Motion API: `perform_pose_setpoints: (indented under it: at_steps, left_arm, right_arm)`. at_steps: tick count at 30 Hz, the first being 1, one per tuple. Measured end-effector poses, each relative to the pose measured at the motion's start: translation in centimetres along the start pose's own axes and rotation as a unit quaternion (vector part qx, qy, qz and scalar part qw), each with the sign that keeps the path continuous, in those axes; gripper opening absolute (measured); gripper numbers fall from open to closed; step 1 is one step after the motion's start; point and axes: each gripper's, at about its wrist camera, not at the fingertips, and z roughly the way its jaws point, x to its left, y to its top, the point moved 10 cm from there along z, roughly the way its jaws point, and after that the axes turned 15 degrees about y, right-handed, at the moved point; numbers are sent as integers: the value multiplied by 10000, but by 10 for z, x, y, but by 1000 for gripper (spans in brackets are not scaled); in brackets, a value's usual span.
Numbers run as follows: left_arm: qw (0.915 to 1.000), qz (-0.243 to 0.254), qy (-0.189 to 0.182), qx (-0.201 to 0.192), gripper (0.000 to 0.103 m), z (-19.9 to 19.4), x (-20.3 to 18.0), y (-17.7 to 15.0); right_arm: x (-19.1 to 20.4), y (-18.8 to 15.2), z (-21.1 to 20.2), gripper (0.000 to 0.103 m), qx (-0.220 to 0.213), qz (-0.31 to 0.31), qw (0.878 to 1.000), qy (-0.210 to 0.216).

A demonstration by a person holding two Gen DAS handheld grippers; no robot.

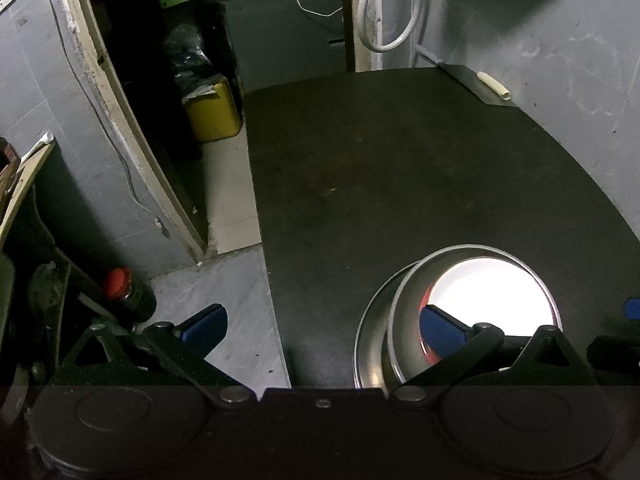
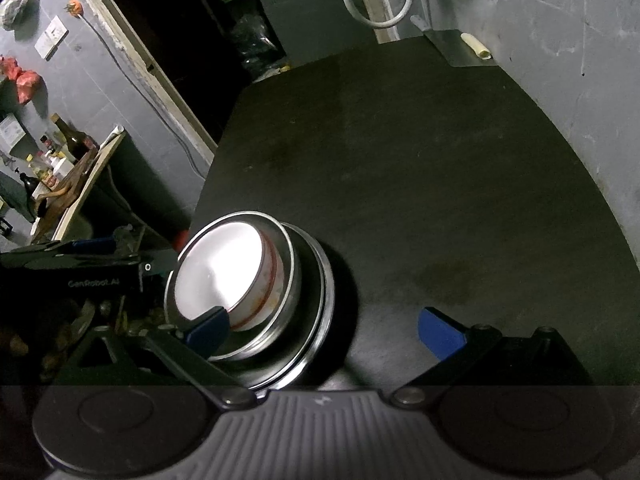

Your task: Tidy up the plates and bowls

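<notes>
A stack stands on the black table (image 1: 400, 160): a steel plate (image 1: 370, 332) at the bottom, a steel bowl (image 1: 404, 320) on it, and a white bowl with a red band (image 1: 492, 296) nested inside. The stack also shows in the right wrist view, with the steel plate (image 2: 324, 300), the steel bowl (image 2: 290, 280) and the white bowl (image 2: 224, 268). My left gripper (image 1: 322, 330) is open; its right finger (image 1: 440, 330) is over the stack, its left finger beyond the table's edge. My right gripper (image 2: 324, 330) is open, its left finger (image 2: 208, 330) over the bowls.
A cleaver (image 2: 460, 46) with a pale handle lies at the table's far right by the wall. A yellow container (image 1: 214, 110) and a red-capped bottle (image 1: 128, 292) stand on the floor to the left. A cluttered shelf with bottles (image 2: 64, 152) is further left.
</notes>
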Motion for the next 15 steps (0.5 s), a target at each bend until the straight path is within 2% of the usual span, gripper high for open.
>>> perform_pose_setpoints:
  at_steps: [9,15]
  left_arm:
    - [9999,-116,101,-1,102,0,0,3]
    - [9977,-631,221,-138,102,-9,8,6]
  right_arm:
    - [-1,5,1,103,-12,-200,9998,34]
    - [-3,12,-5,103,-322,-338,9989,36]
